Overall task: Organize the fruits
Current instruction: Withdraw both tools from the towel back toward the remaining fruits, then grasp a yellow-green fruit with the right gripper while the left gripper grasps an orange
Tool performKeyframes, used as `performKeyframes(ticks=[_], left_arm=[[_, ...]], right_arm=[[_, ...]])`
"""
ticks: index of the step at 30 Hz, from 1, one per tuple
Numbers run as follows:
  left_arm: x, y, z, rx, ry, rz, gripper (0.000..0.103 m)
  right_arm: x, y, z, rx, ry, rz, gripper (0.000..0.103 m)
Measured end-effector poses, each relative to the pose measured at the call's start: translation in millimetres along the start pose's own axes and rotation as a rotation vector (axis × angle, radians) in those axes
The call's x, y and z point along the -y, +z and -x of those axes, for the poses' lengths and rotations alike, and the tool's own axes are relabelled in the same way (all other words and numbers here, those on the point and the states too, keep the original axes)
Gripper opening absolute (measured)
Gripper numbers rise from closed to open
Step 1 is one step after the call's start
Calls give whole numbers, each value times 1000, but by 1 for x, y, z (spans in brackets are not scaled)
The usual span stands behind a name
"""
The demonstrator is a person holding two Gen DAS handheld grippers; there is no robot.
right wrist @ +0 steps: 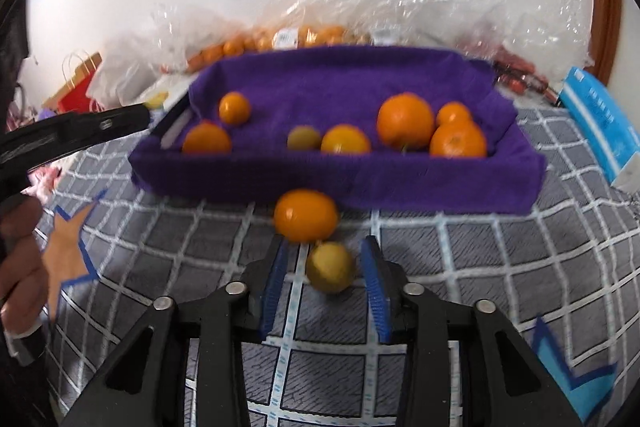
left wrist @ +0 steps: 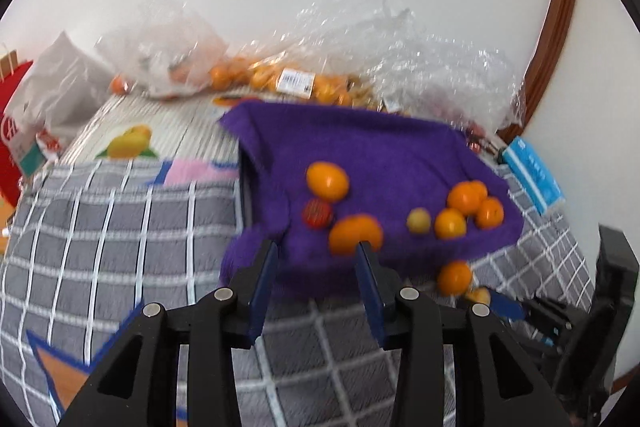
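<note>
left wrist view: from 9 o'clock inward the checked bedcover (left wrist: pixel 100 227) lies bare. at 6 o'clock the left gripper (left wrist: pixel 316 269) hangs released, with nothing between its pads. it points toward the near-left corner of the tray (left wrist: pixel 243 195), probably ready to steady it or take another piece. a purple towel (left wrist: pixel 380 151) lines the tray, likely so round fruit beds down instead of rolling. an orange pair and a small red fruit (left wrist: pixel 317 213) sit toward its left, and a tighter cluster of oranges (left wrist: pixel 468 207) sits at 3 o'clock. the sorting looks partly done.

right wrist view: at 9 o'clock a hand (right wrist: pixel 20 259) holds the other tool low beside the tray. in the centre, just outside the tray's near wall, a loose orange (right wrist: pixel 306 215) rests on the bedcover. touching it at its 6 o'clock is the yellow fruit (right wrist: pixel 330 267). the right gripper (right wrist: pixel 325 243) is clenched about that yellow fruit, taking the nearer stray first. blur hides how firmly the pads bite. lifting it may nudge the orange away, and it still has to clear the towel-draped wall to reach the others.
</note>
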State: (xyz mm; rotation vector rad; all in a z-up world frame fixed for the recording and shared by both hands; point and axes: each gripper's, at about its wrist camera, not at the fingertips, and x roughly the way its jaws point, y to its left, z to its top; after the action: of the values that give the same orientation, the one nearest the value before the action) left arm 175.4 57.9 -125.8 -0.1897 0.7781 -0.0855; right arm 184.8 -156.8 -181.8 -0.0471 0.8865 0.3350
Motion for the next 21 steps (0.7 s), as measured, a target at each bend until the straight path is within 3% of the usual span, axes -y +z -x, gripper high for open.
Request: performKeyframes(ticks=[12, 16, 21], left_arm=[[5, -49, -15, -89, 51, -34, 38], [-3, -51, -11, -69, 81, 9, 40], [-9, -51, -10, -65, 63, 40, 43]], right_arm=[[4, -13, 19, 29, -50, 2, 27], [13, -13, 17, 10, -61, -43, 27], [19, -14, 23, 46, -27, -75, 27]])
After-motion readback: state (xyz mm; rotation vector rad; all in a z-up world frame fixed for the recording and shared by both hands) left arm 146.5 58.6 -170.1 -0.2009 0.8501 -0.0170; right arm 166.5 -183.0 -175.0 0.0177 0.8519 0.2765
